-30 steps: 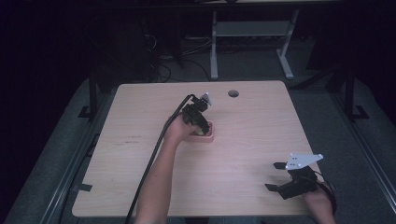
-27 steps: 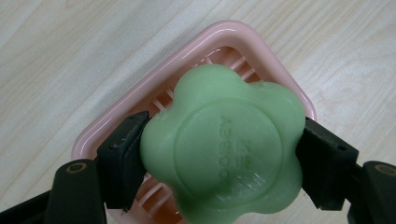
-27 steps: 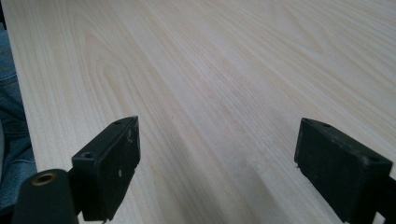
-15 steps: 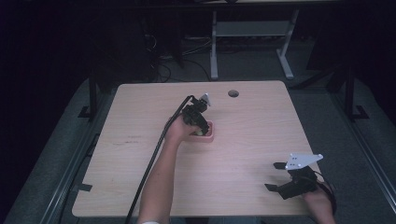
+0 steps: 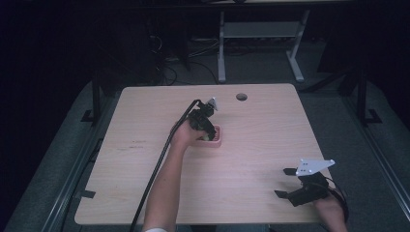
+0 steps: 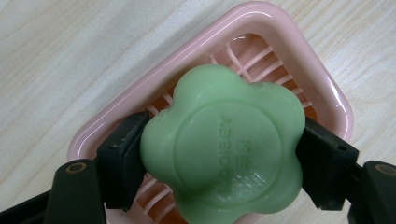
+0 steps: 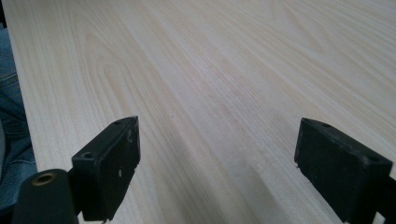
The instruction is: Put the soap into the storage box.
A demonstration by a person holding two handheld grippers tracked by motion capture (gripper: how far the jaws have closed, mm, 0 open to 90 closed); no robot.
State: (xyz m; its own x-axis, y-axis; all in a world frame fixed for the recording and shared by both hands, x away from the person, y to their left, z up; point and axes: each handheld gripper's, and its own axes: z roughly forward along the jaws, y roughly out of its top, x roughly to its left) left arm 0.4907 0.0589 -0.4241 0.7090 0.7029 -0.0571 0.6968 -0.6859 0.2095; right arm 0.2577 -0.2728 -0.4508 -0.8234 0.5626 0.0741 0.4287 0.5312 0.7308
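Note:
A green flower-shaped soap bar (image 6: 224,149) is clamped between the two black jaws of my left gripper (image 6: 222,161), just above a pink slatted soap dish (image 6: 275,35). In the high view the left gripper (image 5: 207,126) points down over the pink dish (image 5: 217,140) near the middle of the wooden table (image 5: 261,145). My right gripper (image 5: 286,182) rests near the table's front right corner, held by a hand. In its own view the right gripper (image 7: 217,158) has its jaws wide apart over bare wood, with nothing between them.
A round cable hole (image 5: 241,96) sits near the table's far edge. The left gripper's black cable (image 5: 154,179) trails along the forearm toward the front edge. A white desk frame (image 5: 256,38) stands on the dark floor behind the table.
The left gripper has shifted slightly over the pink dish with the soap in its jaws. The right gripper has stayed in place.

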